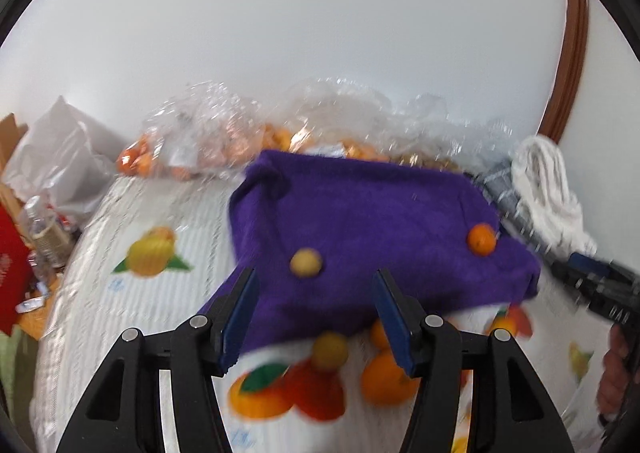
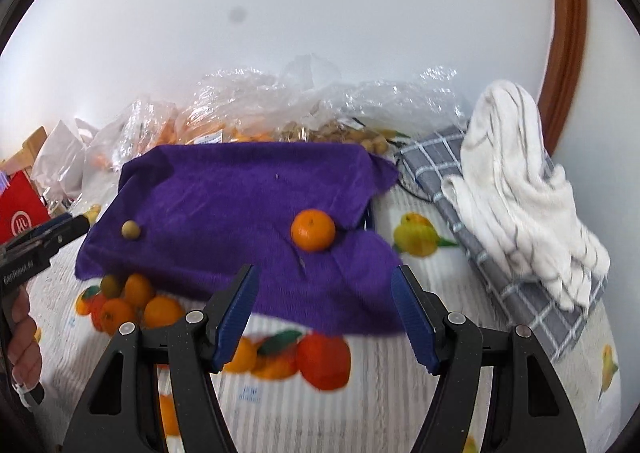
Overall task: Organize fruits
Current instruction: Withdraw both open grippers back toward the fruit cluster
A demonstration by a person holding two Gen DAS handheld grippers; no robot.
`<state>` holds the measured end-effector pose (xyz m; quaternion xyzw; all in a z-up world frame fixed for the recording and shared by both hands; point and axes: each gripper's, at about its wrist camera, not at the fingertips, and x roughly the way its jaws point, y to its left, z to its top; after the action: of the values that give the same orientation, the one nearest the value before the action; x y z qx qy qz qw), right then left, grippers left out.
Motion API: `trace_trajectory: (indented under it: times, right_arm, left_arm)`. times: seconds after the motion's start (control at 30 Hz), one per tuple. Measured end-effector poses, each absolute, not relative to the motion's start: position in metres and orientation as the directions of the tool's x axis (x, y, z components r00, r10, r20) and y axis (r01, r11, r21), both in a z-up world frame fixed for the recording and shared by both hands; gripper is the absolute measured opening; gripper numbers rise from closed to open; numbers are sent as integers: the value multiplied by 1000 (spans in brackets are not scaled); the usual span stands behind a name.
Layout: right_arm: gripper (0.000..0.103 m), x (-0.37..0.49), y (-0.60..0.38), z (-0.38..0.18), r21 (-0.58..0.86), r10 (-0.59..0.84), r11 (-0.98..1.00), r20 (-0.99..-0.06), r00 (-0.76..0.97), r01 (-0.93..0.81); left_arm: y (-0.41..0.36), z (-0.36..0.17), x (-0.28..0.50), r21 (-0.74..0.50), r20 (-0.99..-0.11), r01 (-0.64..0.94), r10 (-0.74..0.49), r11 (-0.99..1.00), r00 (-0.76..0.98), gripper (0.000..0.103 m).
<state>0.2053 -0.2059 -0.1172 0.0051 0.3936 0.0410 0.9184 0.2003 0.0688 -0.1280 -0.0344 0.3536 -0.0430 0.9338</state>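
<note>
Purple cloth [image 2: 240, 189], one mandarin [image 2: 313, 229], one longan [image 2: 131, 230], both claws wide, empty.

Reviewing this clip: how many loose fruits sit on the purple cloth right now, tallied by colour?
Orange: 1, the mandarin on the purple cloth
Tan-yellow: 1, the small round fruit
Total: 2
Bagged fruit behind the cloth and fruit printed on the table cover are not counted.

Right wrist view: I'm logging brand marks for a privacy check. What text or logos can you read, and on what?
"GenRobot.AI": on the left gripper body, at the left edge.
"HL"-like circled logo: on the red box; uncertain.
Blue print on the tablecloth: too blurred to read.
Label in the plastic bags: unreadable.
</note>
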Motion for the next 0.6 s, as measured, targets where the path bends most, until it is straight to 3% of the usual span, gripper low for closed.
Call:
trace_trajectory:
  times: [0.2, 0.37, 0.6]
  right_arm:
    - [64, 181, -198, -130, 64, 109, 994, -738, 666, -91]
    - [53, 166, -183, -143, 81, 149, 988, -758, 635, -135]
    - [53, 156, -159, -154, 108, 214, 973, -761, 613, -206]
  left_arm:
    - [86, -146, 168, -39, -696, 29, -48, 999, 716, 56]
    - [105, -158, 146, -51, -720, -21, -22, 999, 694, 56]
    - [117, -172, 131, -74, -748, -62, -14, 995, 664, 56]
